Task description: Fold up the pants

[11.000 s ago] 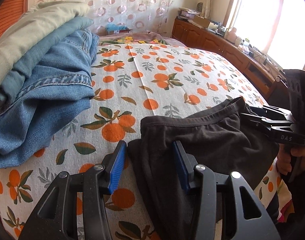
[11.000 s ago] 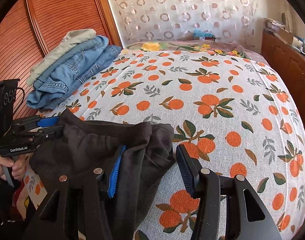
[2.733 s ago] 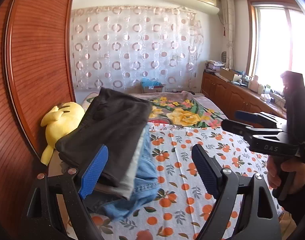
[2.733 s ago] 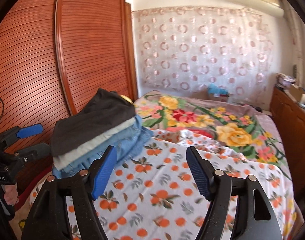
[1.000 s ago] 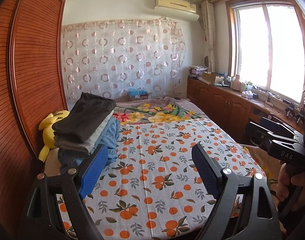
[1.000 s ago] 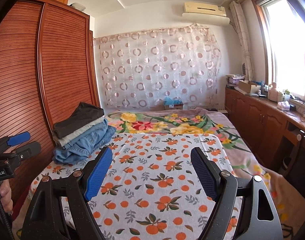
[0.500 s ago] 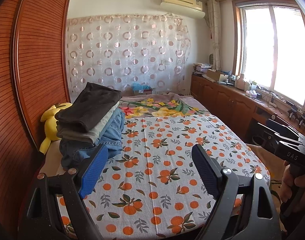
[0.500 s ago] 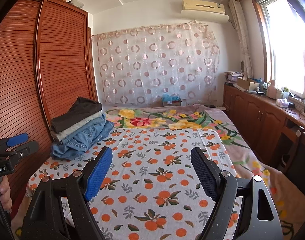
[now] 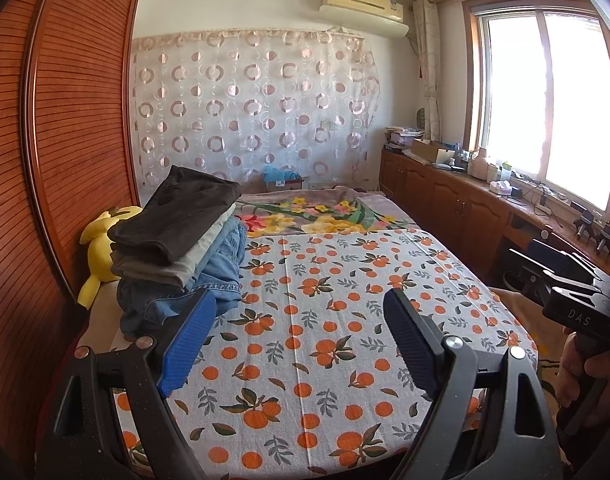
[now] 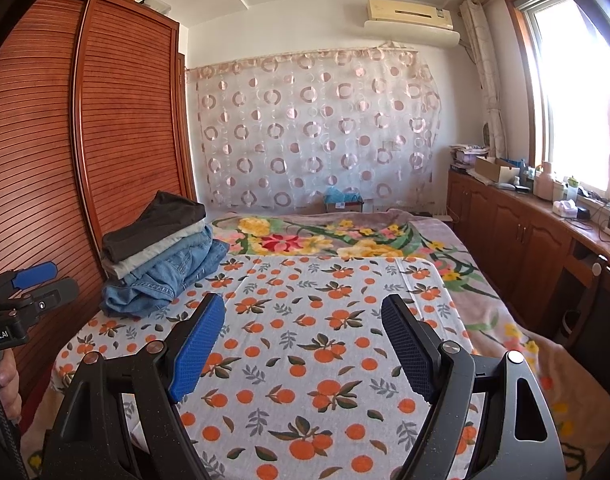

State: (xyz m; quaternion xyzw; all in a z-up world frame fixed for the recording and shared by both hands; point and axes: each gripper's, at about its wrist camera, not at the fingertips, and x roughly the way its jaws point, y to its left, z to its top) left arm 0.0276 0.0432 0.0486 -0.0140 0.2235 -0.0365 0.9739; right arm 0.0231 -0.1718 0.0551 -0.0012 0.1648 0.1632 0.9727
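Note:
The folded dark pants (image 9: 181, 216) (image 10: 157, 224) lie on top of a stack of folded clothes, over a grey-green garment and blue jeans (image 9: 217, 268) (image 10: 165, 276), at the left side of the bed. My left gripper (image 9: 301, 340) hangs open over the orange-print sheet (image 9: 325, 320), nothing between its blue pads, the stack just beyond its left finger. My right gripper (image 10: 301, 344) is open too, over the sheet (image 10: 313, 320), well right of the stack. Each gripper also shows at the edge of the other's view, held in a hand.
A yellow plush toy (image 9: 99, 244) sits between the stack and the wooden slatted wardrobe (image 9: 57, 152) on the left. A floral blanket (image 10: 345, 240) covers the far half of the bed. Wooden cabinets (image 10: 525, 232) with clutter run under the window on the right.
Over the last second the left view has crept slightly closer to the stack, which looks a little larger. Both grippers stay open. Earlier, the dark pants went from the sheet onto the stack.

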